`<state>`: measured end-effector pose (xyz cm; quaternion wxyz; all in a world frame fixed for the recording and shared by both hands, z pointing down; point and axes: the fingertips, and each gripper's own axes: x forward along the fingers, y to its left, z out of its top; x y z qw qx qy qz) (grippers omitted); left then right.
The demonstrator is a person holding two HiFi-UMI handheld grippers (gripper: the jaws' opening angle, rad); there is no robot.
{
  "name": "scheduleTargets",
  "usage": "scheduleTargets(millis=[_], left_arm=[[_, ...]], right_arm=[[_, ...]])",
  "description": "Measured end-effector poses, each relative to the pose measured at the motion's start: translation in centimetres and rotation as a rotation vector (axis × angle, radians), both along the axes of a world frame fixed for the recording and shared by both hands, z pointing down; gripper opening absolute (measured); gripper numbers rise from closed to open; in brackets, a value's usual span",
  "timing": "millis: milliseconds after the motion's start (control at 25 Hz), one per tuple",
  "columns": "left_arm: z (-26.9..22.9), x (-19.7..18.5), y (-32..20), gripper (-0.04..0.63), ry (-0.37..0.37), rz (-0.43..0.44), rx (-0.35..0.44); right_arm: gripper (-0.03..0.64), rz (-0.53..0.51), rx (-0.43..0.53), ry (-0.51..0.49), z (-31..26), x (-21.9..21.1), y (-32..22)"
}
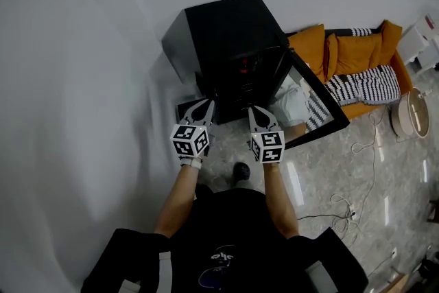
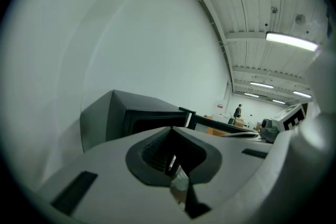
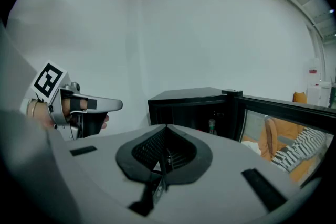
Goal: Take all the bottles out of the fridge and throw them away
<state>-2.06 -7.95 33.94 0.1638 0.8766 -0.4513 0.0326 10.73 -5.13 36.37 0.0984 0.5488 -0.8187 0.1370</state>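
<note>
A black mini fridge stands against the white wall, its glass door swung open to the right. In the right gripper view one bottle stands upright inside the dark fridge; something red shows in the opening from above. Both grippers hang side by side in front of the opening, short of it and touching nothing. My left gripper has its jaws together and empty. My right gripper is shut and empty too. The left gripper also shows beside the right one.
An orange sofa with a striped blanket stands to the right behind the door. A round white object and loose cables lie on the glossy floor at right. My foot is just below the grippers. A distant person stands far off.
</note>
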Motion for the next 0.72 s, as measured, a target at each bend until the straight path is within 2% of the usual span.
scheduleTargets(millis=[320, 720], left_arm=[[0.6, 3.6, 0.1, 0.008, 0.003, 0.072, -0.011], [1.2, 5.9, -0.1, 0.008, -0.02, 0.116, -0.018]], right_arm=[[0.008, 0.069, -0.018, 0.005, 0.6, 3.8, 0.8], [0.008, 0.094, -0.038, -0.013, 1.7, 5.5, 0.8]])
